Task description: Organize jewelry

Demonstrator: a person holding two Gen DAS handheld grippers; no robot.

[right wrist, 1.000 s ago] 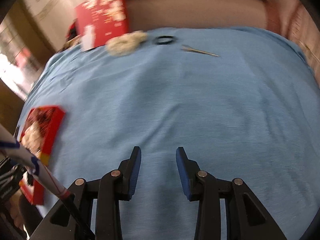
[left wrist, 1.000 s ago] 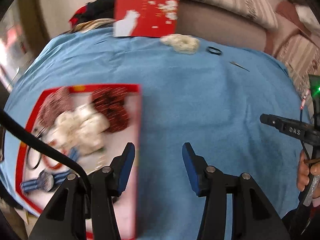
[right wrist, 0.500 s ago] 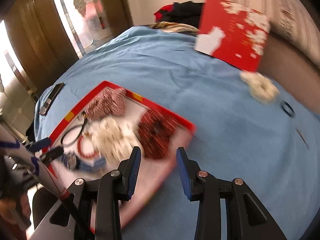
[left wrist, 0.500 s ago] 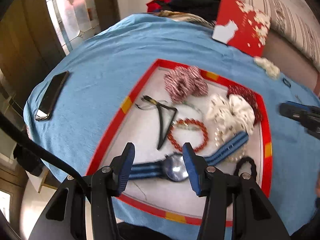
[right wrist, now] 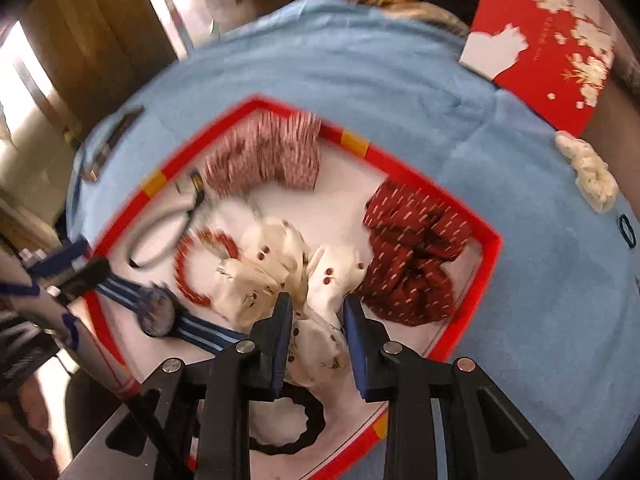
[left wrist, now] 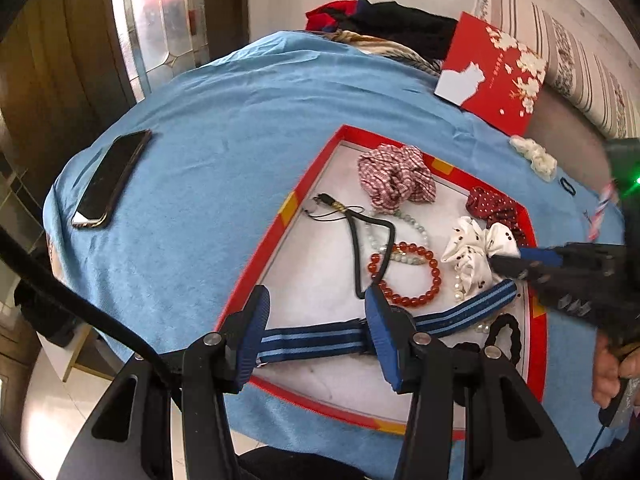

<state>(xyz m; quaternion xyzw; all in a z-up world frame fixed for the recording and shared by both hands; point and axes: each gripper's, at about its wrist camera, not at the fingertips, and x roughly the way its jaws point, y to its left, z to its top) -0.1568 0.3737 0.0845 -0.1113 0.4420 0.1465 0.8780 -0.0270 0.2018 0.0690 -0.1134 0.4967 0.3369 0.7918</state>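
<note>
A red-rimmed white tray (left wrist: 280,224) (right wrist: 486,276) on the blue cloth holds jewelry and hair ties. My left gripper (left wrist: 316,332) is open over a blue striped watch (left wrist: 308,340) (right wrist: 156,314) at the tray's near edge. My right gripper (right wrist: 314,320) is open just above a white scrunchie (right wrist: 264,276) (left wrist: 476,250), its jaws either side of a fold; it also shows in the left wrist view (left wrist: 520,258). A red bead bracelet (left wrist: 404,272) (right wrist: 192,256), a checked scrunchie (left wrist: 394,178) (right wrist: 268,154), a dark red scrunchie (right wrist: 416,252) and a black hair tie (right wrist: 296,428) lie in the tray.
A phone (left wrist: 112,178) lies on the cloth at left. A red card (left wrist: 494,74) (right wrist: 544,52) leans at the back. A cream scrunchie (left wrist: 536,156) (right wrist: 588,170) and a small black ring (right wrist: 626,232) lie on the cloth beyond the tray. The table edge drops off at left.
Both grippers have swung left from the bare cloth to the tray and come down closer over it. The right gripper now hovers over the white scrunchie; the left over the watch.
</note>
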